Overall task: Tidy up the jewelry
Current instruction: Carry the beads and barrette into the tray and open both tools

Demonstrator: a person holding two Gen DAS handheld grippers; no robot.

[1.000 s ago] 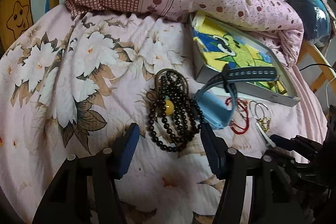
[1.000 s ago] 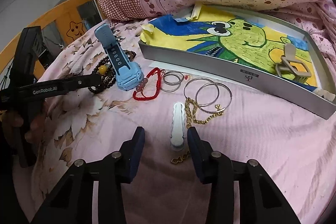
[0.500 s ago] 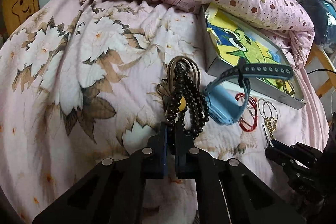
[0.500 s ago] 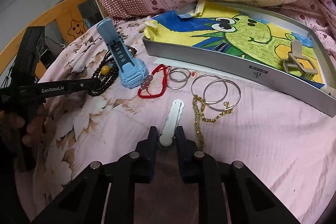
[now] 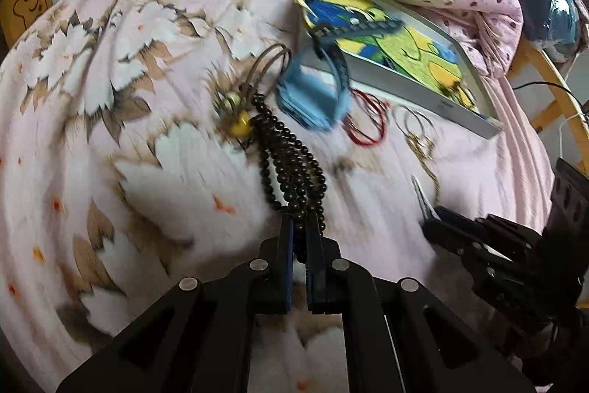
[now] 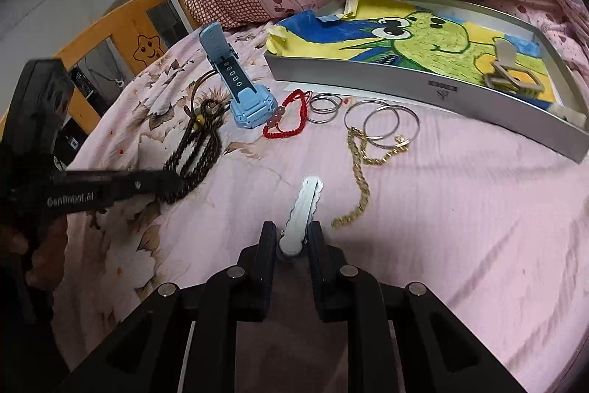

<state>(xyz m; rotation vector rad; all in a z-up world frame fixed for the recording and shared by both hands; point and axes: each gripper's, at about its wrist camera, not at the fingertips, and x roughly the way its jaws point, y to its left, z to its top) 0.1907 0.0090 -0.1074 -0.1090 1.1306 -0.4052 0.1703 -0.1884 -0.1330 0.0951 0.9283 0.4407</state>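
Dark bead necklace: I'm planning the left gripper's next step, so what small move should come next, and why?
Probably lift it and carry it toward the grey tray. The left gripper has its jaws shut on the dark bead necklace, whose strands trail across the bedspread beside the blue watch, and lifting first should keep them from dragging it.

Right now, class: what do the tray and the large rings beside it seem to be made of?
Shallow grey rectangular tray: likely brushed metal, with a dull even sheen and a stamped logo. Thin silver hoop rings: probably polished metal wire, bright and reflective.
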